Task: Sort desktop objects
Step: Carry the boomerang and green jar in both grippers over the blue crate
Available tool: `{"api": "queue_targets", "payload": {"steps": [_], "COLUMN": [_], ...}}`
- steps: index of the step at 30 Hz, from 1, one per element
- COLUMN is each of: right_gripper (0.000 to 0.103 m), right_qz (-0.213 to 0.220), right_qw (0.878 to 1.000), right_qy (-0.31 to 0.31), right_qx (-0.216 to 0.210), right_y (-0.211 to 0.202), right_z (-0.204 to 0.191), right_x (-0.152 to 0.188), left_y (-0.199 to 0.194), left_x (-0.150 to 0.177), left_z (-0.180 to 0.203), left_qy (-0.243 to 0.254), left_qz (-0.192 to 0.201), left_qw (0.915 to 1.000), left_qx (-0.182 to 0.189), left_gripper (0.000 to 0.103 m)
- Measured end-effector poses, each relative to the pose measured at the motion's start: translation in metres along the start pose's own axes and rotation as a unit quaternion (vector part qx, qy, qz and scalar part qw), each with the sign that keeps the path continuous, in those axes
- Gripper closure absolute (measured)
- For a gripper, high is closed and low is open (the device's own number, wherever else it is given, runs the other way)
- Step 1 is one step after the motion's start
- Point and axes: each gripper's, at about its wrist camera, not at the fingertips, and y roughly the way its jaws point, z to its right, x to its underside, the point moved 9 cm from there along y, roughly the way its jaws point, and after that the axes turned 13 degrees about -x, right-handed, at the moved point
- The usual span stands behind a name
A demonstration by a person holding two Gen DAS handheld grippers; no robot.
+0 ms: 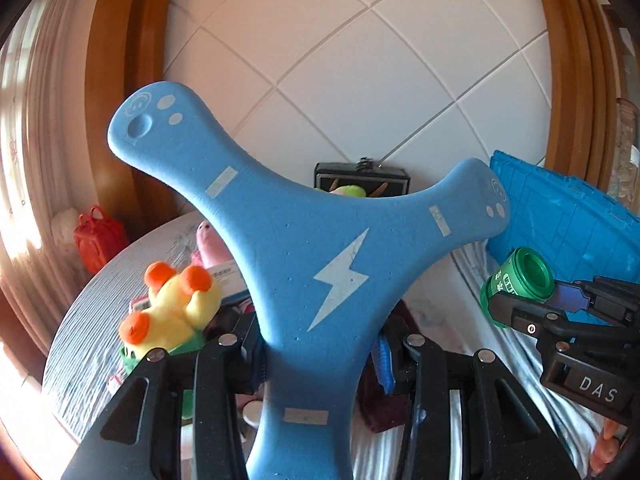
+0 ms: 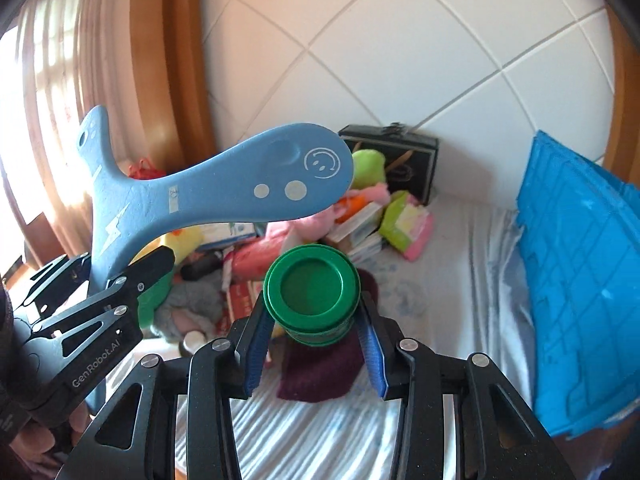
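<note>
- The right tongs (image 2: 314, 344) clamp a green can (image 2: 312, 294), lid toward the camera, between blue pads (image 2: 256, 354).
- At left, the left tongs (image 2: 120, 276) hold a blue three-armed foam boomerang (image 2: 224, 196) aloft.
- Far behind lies a toy pile (image 2: 360, 216) on the striped tabletop (image 2: 312, 440).
- A blue crate (image 2: 580, 280) stands at right.

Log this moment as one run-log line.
left hand-held gripper: shut on blue boomerang | right hand-held gripper: shut on green can | both lifted above table clutter
</note>
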Motion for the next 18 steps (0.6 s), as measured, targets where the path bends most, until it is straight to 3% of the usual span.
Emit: {"api": "queue_targets", "payload": {"steps": [9,14,18], "right_gripper": [0.063,0.063,0.063], "right_qz": [0.073,0.097,0.093], "right_qw": [0.993,0.986,0.981], "right_qy": [0.035,0.025,0.026], "right_qx": [0.086,0.132,0.166], "right_y": [-0.103,-0.165,-0.212], "right_z": [0.101,0.181,0.263], "right_x": [-0.049,-0.074,-0.096], "left_y": [-0.032,-0.048,-0.055], "left_x": [-0.061,-0.101,-0.141], "left_z": [0.113,0.204,0.292], "left_qy": [0.027,0.032,0.037], "left_qz": [0.047,0.059,0.054], "left_qw": [0.9951,0.9901,0.9854], "left_qx": [0.083,0.123,0.157], "left_gripper": [0.062,0.062,0.062]}}
